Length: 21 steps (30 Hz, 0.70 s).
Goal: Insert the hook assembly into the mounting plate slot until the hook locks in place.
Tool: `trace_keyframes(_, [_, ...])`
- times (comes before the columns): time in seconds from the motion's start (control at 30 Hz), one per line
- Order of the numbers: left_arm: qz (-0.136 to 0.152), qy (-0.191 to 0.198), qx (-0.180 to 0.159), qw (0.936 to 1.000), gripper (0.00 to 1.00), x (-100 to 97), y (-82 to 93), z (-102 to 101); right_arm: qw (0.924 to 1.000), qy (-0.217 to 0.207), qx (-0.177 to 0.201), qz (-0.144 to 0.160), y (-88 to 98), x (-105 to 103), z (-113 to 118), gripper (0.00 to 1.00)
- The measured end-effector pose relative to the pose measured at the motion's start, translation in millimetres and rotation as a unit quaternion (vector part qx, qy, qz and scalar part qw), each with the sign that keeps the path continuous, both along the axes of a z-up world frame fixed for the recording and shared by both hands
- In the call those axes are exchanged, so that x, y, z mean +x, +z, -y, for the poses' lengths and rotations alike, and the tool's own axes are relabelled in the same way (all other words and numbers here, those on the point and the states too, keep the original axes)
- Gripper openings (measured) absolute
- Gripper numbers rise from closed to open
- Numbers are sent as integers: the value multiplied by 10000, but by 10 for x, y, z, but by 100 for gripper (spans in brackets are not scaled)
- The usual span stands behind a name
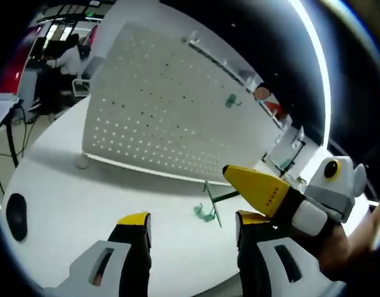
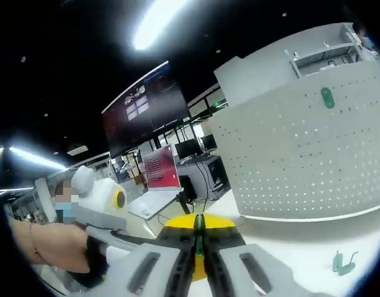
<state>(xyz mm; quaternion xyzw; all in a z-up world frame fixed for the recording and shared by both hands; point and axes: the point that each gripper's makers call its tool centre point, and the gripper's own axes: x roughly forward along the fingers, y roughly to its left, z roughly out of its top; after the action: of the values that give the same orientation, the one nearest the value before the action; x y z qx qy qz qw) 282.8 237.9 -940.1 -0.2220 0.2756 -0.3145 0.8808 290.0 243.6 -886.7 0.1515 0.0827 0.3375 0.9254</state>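
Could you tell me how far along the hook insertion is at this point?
Done: one green hook already hangs on the pegboard. In hand: the right gripper is shut on a thin green hook. Left: inserting it; another green hook lies on the table, and the left gripper is open.

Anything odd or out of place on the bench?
One green hook lies loose on the white table before the pegboard, while another hook is mounted. The right gripper pinches a thin green piece.

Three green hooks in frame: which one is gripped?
The slim green wire hook, pinched between the right gripper's fingers. Another green hook hangs on the white perforated pegboard; the third lies on the white table.
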Motion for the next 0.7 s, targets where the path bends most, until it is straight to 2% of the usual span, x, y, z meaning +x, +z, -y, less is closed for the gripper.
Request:
trace_keyframes(0.07, [-16,-24,-56,10000,42,-10,20,10,10000,-4,9,60,29,-7,5,0])
trace_keyframes(0.2, [-22,-27,-161,9999,32,-10,49,21,9999,37,68,103,44,-15,3,0])
trace_keyframes(0.33, [-100,-43,-410,9991,20,-29,80,33,9999,93,42,127,42,-36,-12,0])
trace_keyframes(0.53, [-307,-63,-586,9978,12,-74,60,57,9998,97,-16,198,30,-43,-19,0])
trace_keyframes(0.7, [-432,-92,-871,9952,5,-102,76,84,9997,147,-55,203,16,-54,-40,0])
